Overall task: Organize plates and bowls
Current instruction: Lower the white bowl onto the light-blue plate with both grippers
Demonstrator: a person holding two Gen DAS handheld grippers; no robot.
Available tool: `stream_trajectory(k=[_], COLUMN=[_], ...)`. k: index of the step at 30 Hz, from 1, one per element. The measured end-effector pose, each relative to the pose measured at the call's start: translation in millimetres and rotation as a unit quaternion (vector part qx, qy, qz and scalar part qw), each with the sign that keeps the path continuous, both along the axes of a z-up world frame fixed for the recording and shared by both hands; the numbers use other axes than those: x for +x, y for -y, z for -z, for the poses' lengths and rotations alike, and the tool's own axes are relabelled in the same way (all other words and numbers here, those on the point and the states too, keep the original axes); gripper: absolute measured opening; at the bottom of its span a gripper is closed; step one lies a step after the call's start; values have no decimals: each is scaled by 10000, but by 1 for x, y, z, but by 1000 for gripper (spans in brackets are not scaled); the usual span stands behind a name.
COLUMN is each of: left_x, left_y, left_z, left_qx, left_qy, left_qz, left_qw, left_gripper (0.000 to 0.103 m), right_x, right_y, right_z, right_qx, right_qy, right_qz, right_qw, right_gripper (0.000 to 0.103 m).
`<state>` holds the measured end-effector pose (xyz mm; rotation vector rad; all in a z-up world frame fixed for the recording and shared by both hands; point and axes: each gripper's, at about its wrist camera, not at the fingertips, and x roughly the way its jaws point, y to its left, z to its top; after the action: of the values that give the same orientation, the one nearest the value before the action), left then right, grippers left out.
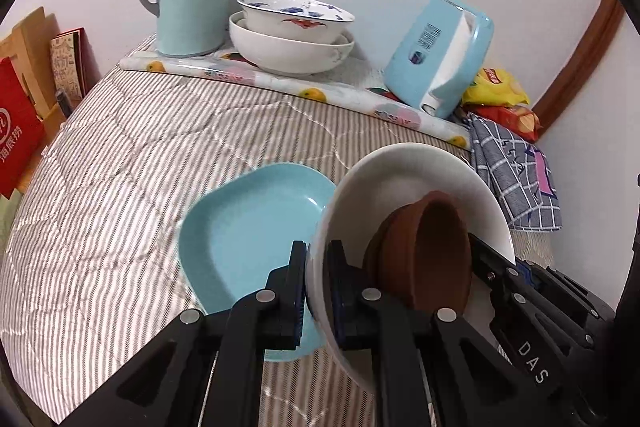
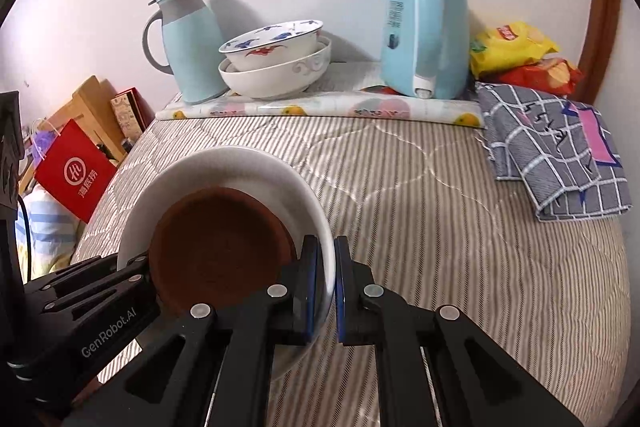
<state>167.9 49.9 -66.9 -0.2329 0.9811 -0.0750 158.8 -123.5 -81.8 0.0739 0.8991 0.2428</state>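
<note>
The left gripper (image 1: 318, 291) pinches the near rim of the white bowl (image 1: 404, 167), its fingers either side of the wall; a brown bowl (image 1: 424, 251) sits inside, and a blue plate (image 1: 248, 227) lies just beside it on the striped cloth (image 1: 120, 155).

From the right wrist, the right gripper (image 2: 326, 287) clamps the same white bowl's (image 2: 224, 163) opposite rim — brown bowl (image 2: 220, 247) within. Stacked bowls (image 2: 276, 67) stand far back, between the thermos (image 2: 192, 47) and the kettle (image 2: 424, 31).
</note>
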Motion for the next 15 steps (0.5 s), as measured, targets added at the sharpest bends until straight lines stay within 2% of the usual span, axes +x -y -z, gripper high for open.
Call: stream_trajectory(k=[15], left_x=[20], left_y=[-39], left_z=[13], left_qx=[-35], left_qy=[-139], left_qz=[-239], left_qw=[9996], left_gripper=[11], right_x=[26], right_y=[-40], right_z=[9], right_qx=[-18], right_qy=[-144], right_qz=[-247], right_qw=[9996], right_gripper=[8])
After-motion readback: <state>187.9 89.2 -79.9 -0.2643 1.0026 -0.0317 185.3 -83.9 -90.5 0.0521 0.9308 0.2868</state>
